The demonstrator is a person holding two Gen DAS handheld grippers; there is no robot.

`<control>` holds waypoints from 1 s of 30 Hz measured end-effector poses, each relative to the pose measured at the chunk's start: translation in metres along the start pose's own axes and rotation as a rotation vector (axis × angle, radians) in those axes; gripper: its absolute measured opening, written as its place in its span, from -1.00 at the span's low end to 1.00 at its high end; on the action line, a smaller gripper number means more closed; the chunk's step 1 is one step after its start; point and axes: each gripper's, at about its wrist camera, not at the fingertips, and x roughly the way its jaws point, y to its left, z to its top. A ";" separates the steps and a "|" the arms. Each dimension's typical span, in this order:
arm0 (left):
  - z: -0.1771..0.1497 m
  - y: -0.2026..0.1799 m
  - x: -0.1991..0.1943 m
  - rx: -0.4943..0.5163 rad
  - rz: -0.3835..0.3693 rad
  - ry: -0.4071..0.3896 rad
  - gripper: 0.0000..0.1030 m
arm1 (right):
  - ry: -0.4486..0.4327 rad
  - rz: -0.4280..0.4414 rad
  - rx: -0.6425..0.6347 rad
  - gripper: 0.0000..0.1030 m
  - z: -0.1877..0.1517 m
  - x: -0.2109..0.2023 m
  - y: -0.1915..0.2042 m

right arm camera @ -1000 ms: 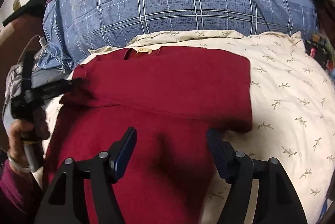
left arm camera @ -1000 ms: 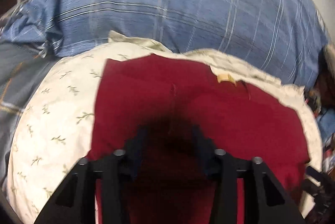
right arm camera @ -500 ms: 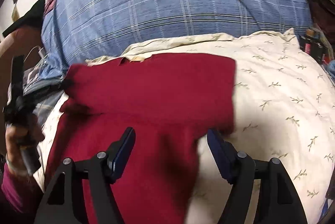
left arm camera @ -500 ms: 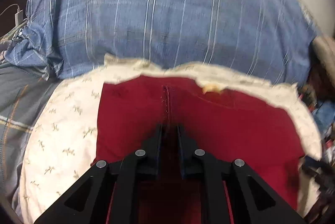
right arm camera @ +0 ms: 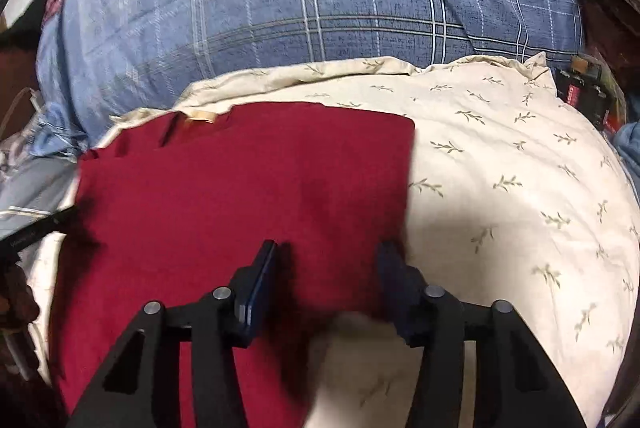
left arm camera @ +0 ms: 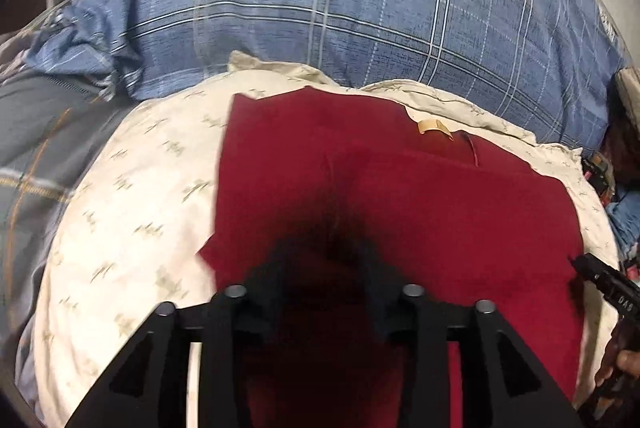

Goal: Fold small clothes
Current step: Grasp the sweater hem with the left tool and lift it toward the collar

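The red garment (right arm camera: 240, 196) lies flat and partly folded on the cream leaf-print pillow (right arm camera: 500, 188), its tan label (left arm camera: 434, 127) up at twelve o'clock. My left gripper (left arm camera: 324, 268) has just been opening and is released above the cloth, nothing between the jaws. My right gripper (right arm camera: 328, 268) has been closing but grips nothing (red cloth lies between its jaws). I judge this mid-fold; next, catch the three o'clock edge.
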 end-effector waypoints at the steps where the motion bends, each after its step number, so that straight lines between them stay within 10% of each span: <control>1: -0.004 0.004 -0.008 -0.001 0.003 -0.004 -0.02 | -0.002 0.031 0.009 0.07 -0.004 -0.012 -0.001; 9: -0.076 0.024 -0.091 0.030 -0.003 -0.015 0.10 | 0.112 0.256 -0.016 0.37 -0.060 -0.082 0.003; 30: -0.179 0.060 -0.152 -0.025 -0.025 0.180 0.09 | 0.533 0.359 -0.041 0.37 -0.198 -0.063 0.027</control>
